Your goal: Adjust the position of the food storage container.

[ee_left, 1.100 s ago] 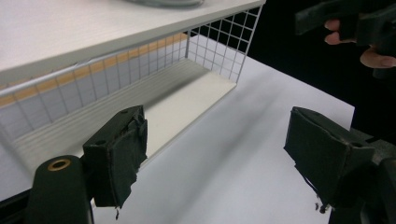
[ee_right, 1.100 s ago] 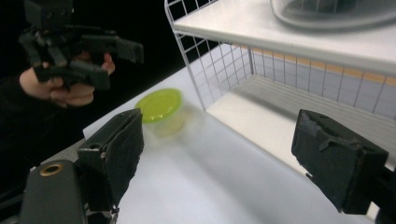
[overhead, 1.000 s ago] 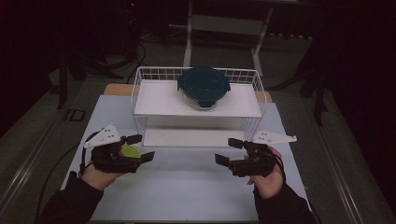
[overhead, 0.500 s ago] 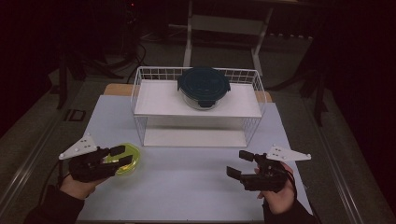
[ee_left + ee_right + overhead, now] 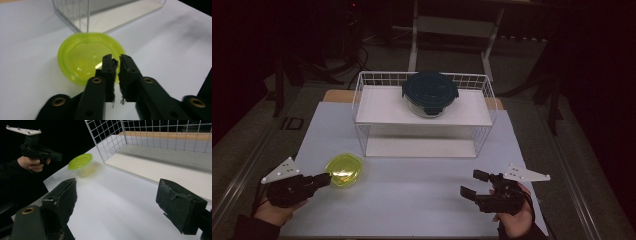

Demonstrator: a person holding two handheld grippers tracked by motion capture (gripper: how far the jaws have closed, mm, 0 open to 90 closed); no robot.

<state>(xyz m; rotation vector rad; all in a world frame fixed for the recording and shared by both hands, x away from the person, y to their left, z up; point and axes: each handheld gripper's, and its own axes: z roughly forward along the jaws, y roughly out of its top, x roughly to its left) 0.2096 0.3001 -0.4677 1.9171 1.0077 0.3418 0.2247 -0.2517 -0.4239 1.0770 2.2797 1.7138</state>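
A yellow-green plastic container (image 5: pixel 344 170) (image 5: pixel 85 60) (image 5: pixel 80 162) sits on the white table, just in front of the wire rack's left corner. My left gripper (image 5: pixel 325 179) (image 5: pixel 115 60) is shut and holds nothing. Its tips point at the container from the left, and in the right gripper view they stand a little apart from it. My right gripper (image 5: pixel 472 183) (image 5: pixel 117 192) is open with nothing between its jaws, low over the table's front right. A glass container with a dark teal lid (image 5: pixel 430 93) stands on the rack's upper shelf.
The white wire rack (image 5: pixel 377 107) (image 5: pixel 72 12) (image 5: pixel 110 135) stands at the back middle of the table (image 5: pixel 412 200), with a lower white shelf under the upper one. Dark floor and stand legs lie beyond the table.
Both grippers have drawn back toward the person and apart. The left gripper, which was at the yellow-green container, has moved left off it. The container now rests alone.
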